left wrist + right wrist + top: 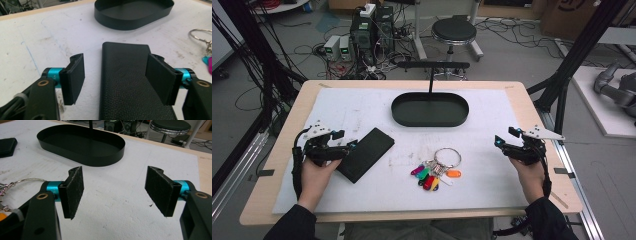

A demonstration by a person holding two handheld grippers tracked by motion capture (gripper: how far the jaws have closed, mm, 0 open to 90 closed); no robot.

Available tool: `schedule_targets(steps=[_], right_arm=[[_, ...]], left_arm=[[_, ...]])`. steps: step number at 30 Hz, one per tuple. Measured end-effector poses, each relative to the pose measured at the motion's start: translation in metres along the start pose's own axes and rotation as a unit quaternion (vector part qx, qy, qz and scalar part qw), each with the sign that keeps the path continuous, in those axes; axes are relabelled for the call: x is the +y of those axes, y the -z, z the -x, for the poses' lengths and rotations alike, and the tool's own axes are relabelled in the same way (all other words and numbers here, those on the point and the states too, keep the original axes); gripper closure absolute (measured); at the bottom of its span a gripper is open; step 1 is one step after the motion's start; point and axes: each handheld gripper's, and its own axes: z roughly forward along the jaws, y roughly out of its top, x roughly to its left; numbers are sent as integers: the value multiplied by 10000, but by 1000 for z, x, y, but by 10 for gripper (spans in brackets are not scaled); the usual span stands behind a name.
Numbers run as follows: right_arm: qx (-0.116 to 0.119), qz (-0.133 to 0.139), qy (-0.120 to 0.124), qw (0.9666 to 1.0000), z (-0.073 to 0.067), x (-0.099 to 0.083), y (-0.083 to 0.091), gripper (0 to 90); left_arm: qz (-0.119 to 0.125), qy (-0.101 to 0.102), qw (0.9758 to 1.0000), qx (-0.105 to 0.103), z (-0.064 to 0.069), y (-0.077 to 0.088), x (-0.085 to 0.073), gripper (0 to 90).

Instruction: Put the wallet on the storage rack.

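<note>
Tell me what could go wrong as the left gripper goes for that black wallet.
1. The left gripper sits off-centre over the black wallet: one pad has a gap to the wallet's edge while the other looks close to its far edge. Closing like this may push the wallet sideways rather than clamp it.
2. The wallet lies flat on the white mat, so the pads may slide over its leather.
3. The key ring lies near the wallet and could get knocked on the way to the black tray.

White-topped wooden table [362, 107], black oval tray [430, 109], black wallet [365, 153], keyring [438, 170]
</note>
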Motion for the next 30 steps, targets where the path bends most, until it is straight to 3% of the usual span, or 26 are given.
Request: schedule_targets(steps=[8, 15, 25, 30], right_arm=[[-131, -24, 13, 9999, 1, 0, -1, 323], [-137, -43, 15, 9999, 1, 0, -2, 323], [-214, -55, 58, 9997, 0, 0, -3, 327], [-261, -100, 90, 9996, -1, 1, -5, 327]], left_arm=[[-49, 187, 9998, 41, -4, 2, -3, 373], [-265, 237, 9993, 132, -2, 6, -6, 383], [-502, 687, 9959, 317, -15, 25, -25, 413], [-563, 950, 9936, 241, -19, 36, -40, 445]])
